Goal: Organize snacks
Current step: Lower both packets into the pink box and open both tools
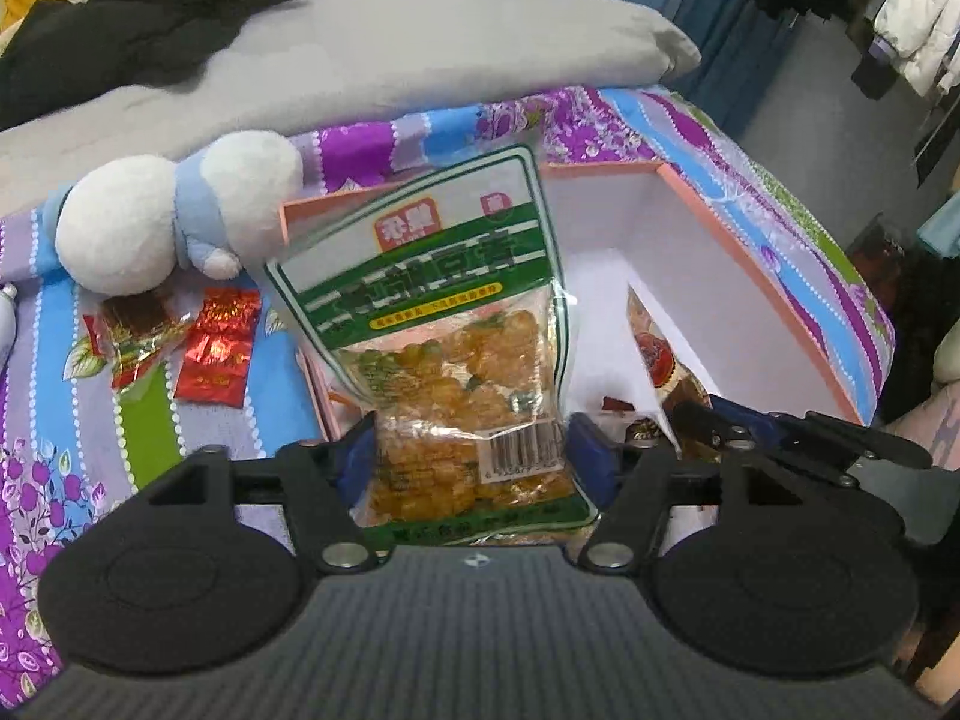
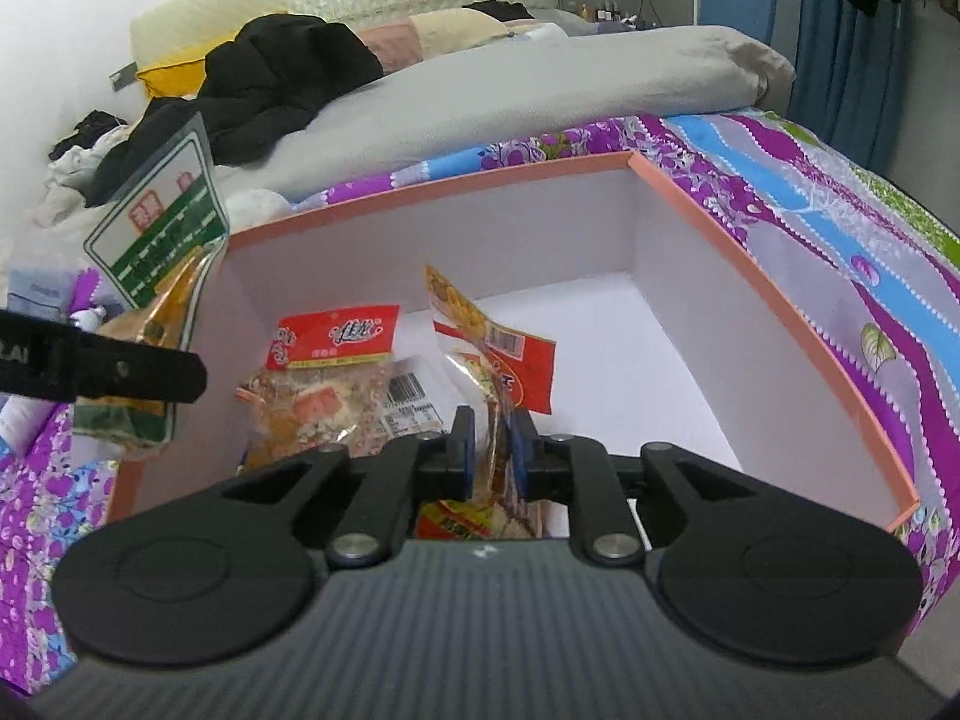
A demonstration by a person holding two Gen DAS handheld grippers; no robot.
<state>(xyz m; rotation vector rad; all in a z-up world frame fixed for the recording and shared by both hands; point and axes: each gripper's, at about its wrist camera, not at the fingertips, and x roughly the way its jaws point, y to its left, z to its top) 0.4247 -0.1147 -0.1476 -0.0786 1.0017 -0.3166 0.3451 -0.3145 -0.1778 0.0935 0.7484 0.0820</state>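
A clear bag of yellow sweets with a green and white label (image 1: pixel 420 276) stands tilted over the left wall of the pink, white-lined box (image 1: pixel 750 252). My left gripper (image 1: pixel 474 450) holds it by its two side edges, jaws wide, both pads against the bag. In the right wrist view my right gripper (image 2: pixel 492 456) is down inside the box (image 2: pixel 660 228). Its jaws stand slightly apart around a thin red snack packet (image 2: pixel 498 354), with a gap at the left pad. Another red-topped packet (image 2: pixel 330 372) lies on the box floor. The sweets bag (image 2: pixel 156 240) shows at the left.
A white and blue plush toy (image 1: pixel 174 216) and small red foil packets (image 1: pixel 219 354) lie on the floral sheet left of the box. A grey duvet (image 1: pixel 360 60) and black clothes (image 2: pixel 282 78) are piled behind. The bed's edge drops off at the right.
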